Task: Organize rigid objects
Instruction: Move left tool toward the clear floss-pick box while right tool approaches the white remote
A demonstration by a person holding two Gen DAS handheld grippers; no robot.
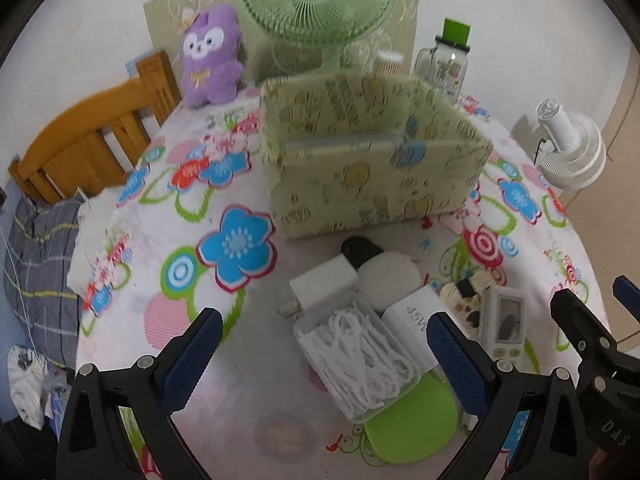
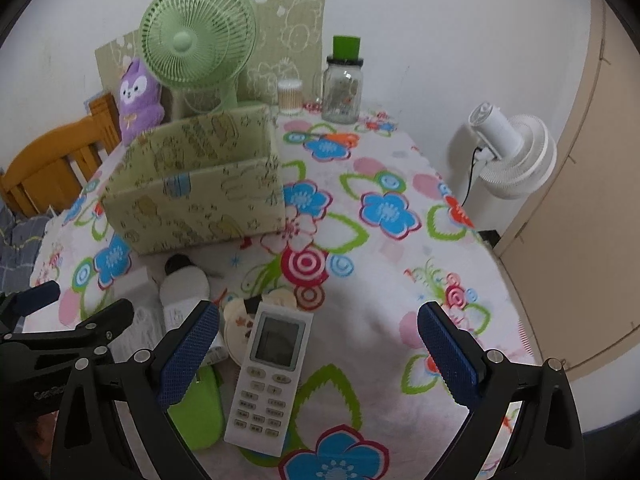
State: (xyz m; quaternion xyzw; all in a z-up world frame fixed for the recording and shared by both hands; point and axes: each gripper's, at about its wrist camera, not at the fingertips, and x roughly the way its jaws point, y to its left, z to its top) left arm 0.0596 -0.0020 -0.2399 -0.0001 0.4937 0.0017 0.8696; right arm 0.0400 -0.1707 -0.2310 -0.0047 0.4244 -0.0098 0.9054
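Floral tabletop (image 2: 400,288) carrying storage box (image 2: 200,204), remote control (image 2: 268,376) lying near, left tongs (image 1: 324,344) and right tongs (image 2: 318,344) hovering spread, gripping nothing.

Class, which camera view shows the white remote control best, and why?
The right wrist view: the remote control lies whole and near, screen and buttons plain, between the open right claw fingers. The left wrist view shows it small at the right, partly hidden behind a claw finger.

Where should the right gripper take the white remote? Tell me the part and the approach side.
Grip the remote across its narrow width at the button half, coming from above. It lies flat, face up, and long, so its two long edges suit the open right gripper. Its left edge sits close to the green disc.
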